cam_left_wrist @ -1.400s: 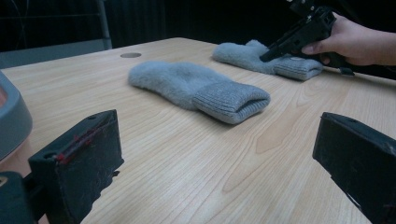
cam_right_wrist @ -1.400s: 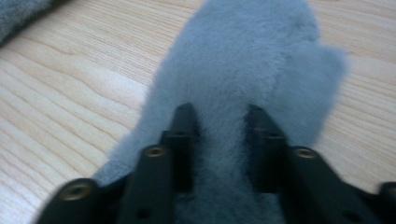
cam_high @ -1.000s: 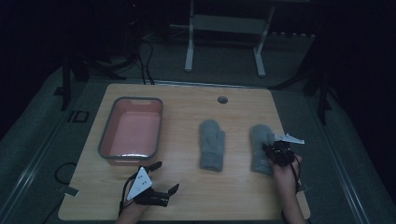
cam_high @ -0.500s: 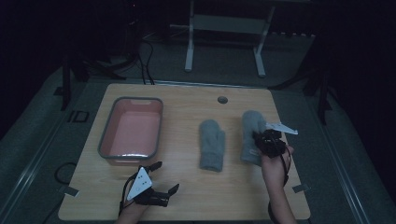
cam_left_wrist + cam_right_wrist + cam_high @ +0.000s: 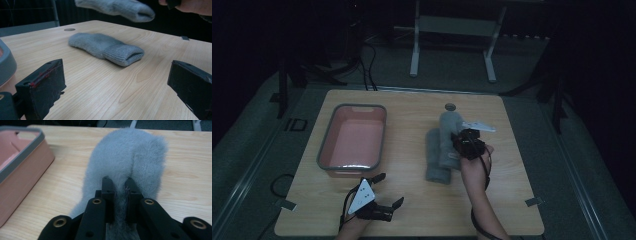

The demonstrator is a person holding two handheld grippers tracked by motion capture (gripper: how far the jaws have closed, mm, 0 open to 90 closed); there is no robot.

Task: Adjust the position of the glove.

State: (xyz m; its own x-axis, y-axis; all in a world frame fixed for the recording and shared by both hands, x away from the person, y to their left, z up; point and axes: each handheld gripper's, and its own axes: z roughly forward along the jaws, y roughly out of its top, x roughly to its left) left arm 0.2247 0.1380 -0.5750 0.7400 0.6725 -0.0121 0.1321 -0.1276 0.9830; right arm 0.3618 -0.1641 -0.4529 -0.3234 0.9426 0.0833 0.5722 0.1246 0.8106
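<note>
Your right hand-held gripper (image 5: 464, 141) is clamped on a grey sock (image 5: 127, 162), jaws pinching the fabric with only a thin fold between them. That held sock hangs above the counter (image 5: 412, 210), roughly mid-counter toward 3 o'clock, overlapping the second grey sock (image 5: 437, 157), which lies flat just at 9 o'clock of your right gripper, cuff end toward you.

At 9 o'clock of both socks sits the pink bin (image 5: 353, 141) with its grey rim, well apart from them, bare wood between. A small round grommet (image 5: 450, 106) sits at 12 o'clock of the held sock, near the far edge.

Your left hand-held gripper (image 5: 379, 200) sits near the near edge at 7 o'clock, jaws wide apart, nothing between them. Open wood runs from it to the lying sock. The strip at 3 o'clock of your right hand is bare out to the counter edge.
</note>
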